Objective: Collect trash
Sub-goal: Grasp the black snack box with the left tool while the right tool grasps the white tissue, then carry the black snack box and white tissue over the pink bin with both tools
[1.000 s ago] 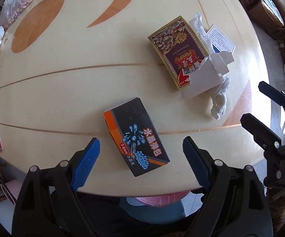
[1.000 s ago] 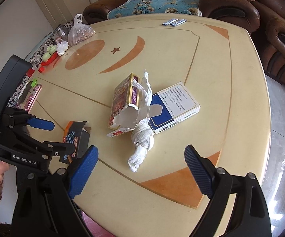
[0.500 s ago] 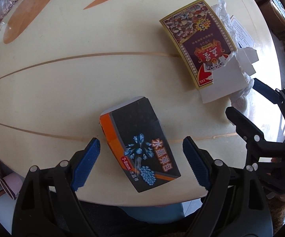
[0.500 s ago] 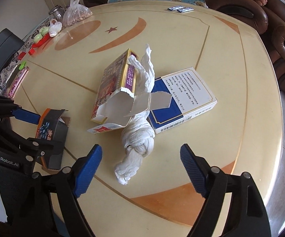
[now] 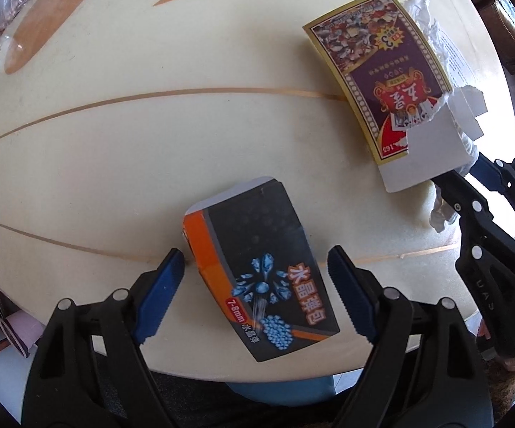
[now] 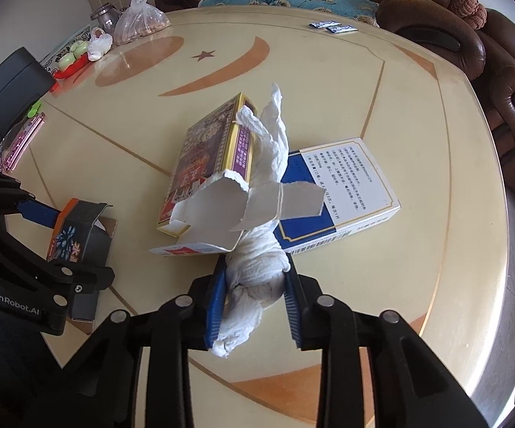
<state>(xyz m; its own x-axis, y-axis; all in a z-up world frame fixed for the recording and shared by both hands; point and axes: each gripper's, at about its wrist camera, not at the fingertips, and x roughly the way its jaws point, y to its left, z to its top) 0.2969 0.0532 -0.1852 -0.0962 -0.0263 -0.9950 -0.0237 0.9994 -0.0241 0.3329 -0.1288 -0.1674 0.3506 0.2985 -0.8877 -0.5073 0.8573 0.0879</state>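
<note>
A black and orange carton (image 5: 257, 246) lies flat near the table's front edge. My left gripper (image 5: 255, 267) points straight down over it, jaws closing with the carton between them and the pads just clear of its sides. A twisted white tissue (image 6: 257, 278) lies beside a torn purple and gold card box (image 6: 207, 157). My right gripper (image 6: 255, 303) is closing on the tissue's lower end, and both blue pads press into it. In the left wrist view the right gripper (image 5: 467, 178) shows at the right edge.
A blue and white box (image 6: 346, 196) lies against the tissue's far side. The round cream table (image 6: 435, 249) holds a plastic bag (image 6: 139, 18), small items at the far left and two sachets (image 6: 332, 26). A brown sofa (image 6: 489, 46) curves behind.
Both grippers came down toward the table. The right jaws went from wide open to clamped on the tissue. The left jaws narrowed slightly around the carton.
</note>
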